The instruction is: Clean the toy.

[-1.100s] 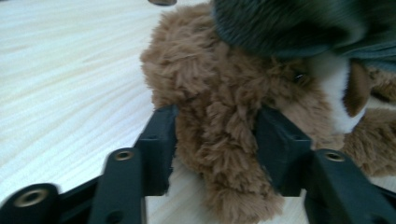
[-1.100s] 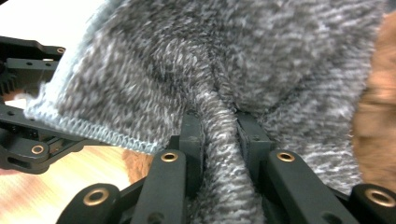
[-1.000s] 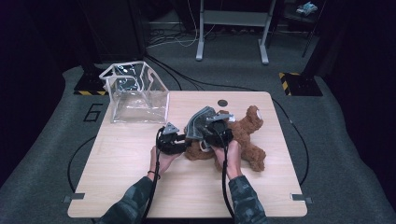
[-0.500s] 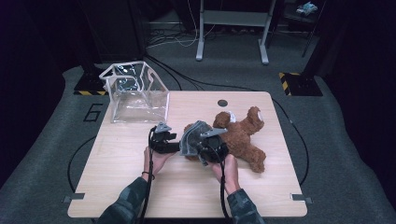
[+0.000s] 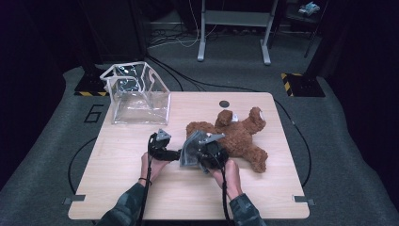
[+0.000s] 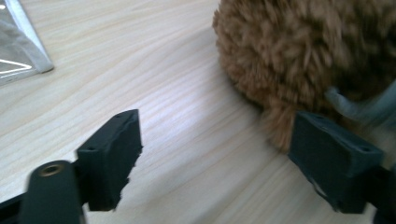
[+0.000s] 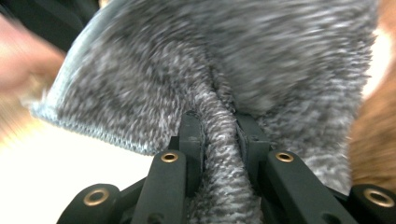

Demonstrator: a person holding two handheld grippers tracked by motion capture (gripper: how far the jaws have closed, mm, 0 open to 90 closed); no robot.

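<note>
While right gripper (image 7: 219,135) stays clamped on the grey knit garment (image 7: 224,60) at the teddy bear's (image 5: 235,136) near-left side, left gripper (image 6: 215,154), jaws just opened and empty, should regrip the hem's free edge before pulling.

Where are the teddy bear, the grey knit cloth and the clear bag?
teddy bear (image 5: 237,136), high view, on its belly.
grey knit cloth (image 7: 224,70), right gripper view, on the pinched fold.
clear bag (image 5: 136,92), high view, on its front wall.
</note>
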